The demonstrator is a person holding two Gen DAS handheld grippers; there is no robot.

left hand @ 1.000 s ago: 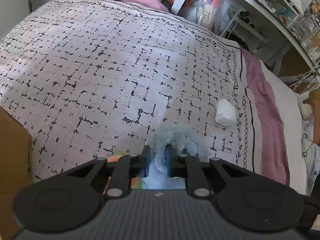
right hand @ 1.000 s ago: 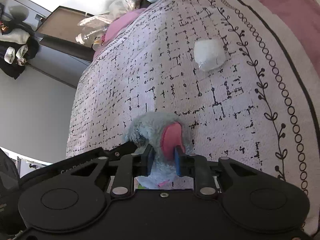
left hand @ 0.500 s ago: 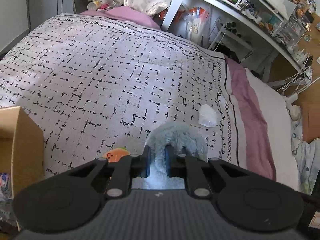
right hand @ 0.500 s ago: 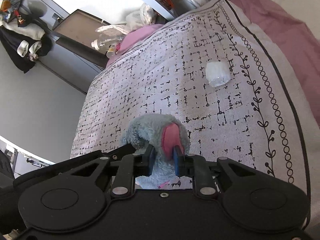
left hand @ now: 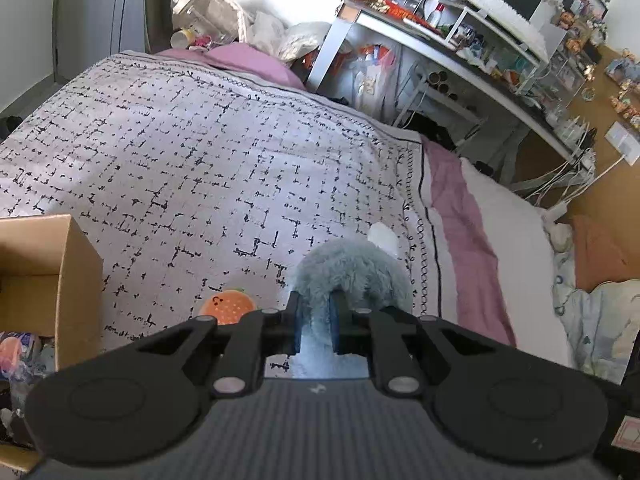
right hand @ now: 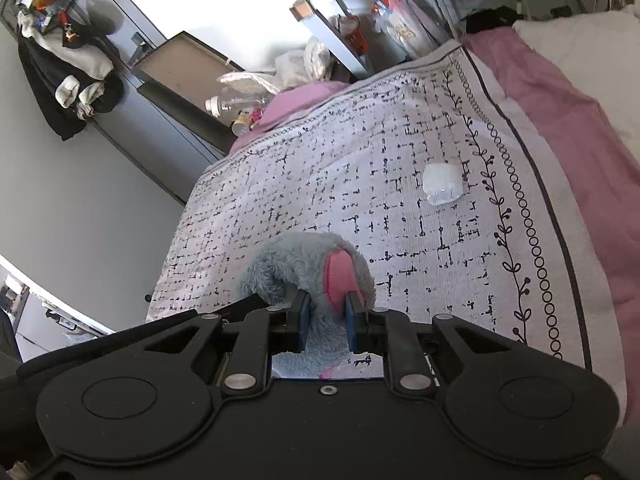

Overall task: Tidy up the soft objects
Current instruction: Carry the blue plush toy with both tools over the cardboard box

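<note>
Between the blue pads of your left gripper [left hand: 314, 322] sits a fold of the grey plush toy [left hand: 352, 270], and your right gripper [right hand: 326, 322] is likewise clamped on the same toy [right hand: 304, 268], its pads nipping the fur beside the pink ear patch [right hand: 338, 276]. Both grippers are therefore clenched on one item, which is carried between them above the bed.

Handling assessment: the toy appears light, fully compliant and long-piled. Expect it to sag and swing from whichever point you hold. The pile will compress and may creep out of a shallow pinch, so a bite on fur alone is judged unreliable; take hold of the stuffed body or a thick limb, deep between the pads. It is not fragile, and firm pressure will do no harm.

Just ahead and left of the left gripper, an orange plush [left hand: 228, 304] lies on the patterned bedspread [left hand: 200, 152]. Further left, at the frame edge, stands an open cardboard box [left hand: 76, 276] with items inside, the probable destination. Ahead and slightly right of both grippers, a small white soft item [right hand: 442, 184] rests on the bedspread, well apart from the toy.
</note>
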